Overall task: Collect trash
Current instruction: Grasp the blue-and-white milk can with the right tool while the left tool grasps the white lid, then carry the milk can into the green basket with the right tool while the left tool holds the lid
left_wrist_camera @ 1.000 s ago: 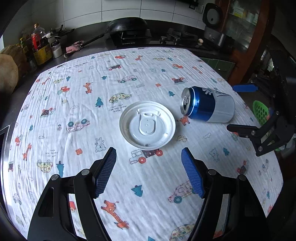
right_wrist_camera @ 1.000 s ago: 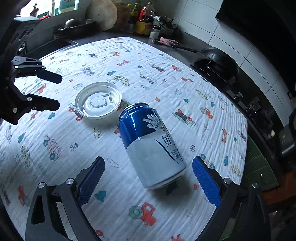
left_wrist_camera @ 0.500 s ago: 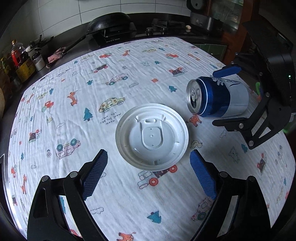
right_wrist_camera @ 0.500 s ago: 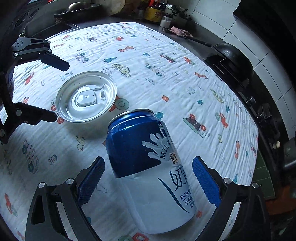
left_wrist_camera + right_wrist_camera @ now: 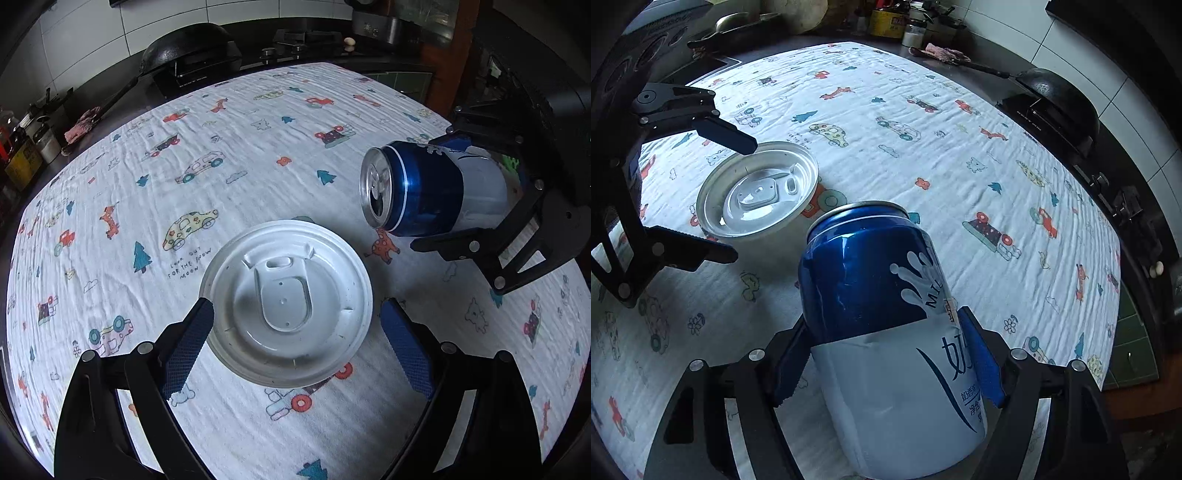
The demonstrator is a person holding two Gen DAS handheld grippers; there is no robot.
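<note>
A blue and white drink can (image 5: 886,325) lies on its side on the patterned tablecloth (image 5: 923,147). My right gripper (image 5: 886,354) is shut on the can, its blue pads pressing both sides. The can also shows in the left wrist view (image 5: 432,192), with the right gripper around it. A white plastic lid (image 5: 288,306) lies flat on the cloth. My left gripper (image 5: 295,343) is open, its jaws on either side of the lid's near half, apart from it. The lid also shows in the right wrist view (image 5: 757,192) between the left gripper's jaws.
A black wok (image 5: 192,44) and stove stand at the back of the counter. Bottles and jars (image 5: 890,22) stand at the far corner with a pink cloth (image 5: 942,53). The table's right edge drops off beside a wooden cabinet (image 5: 454,55).
My right gripper has moved forward and shut on the can. My left gripper has moved forward so its open jaws now flank the lid.
</note>
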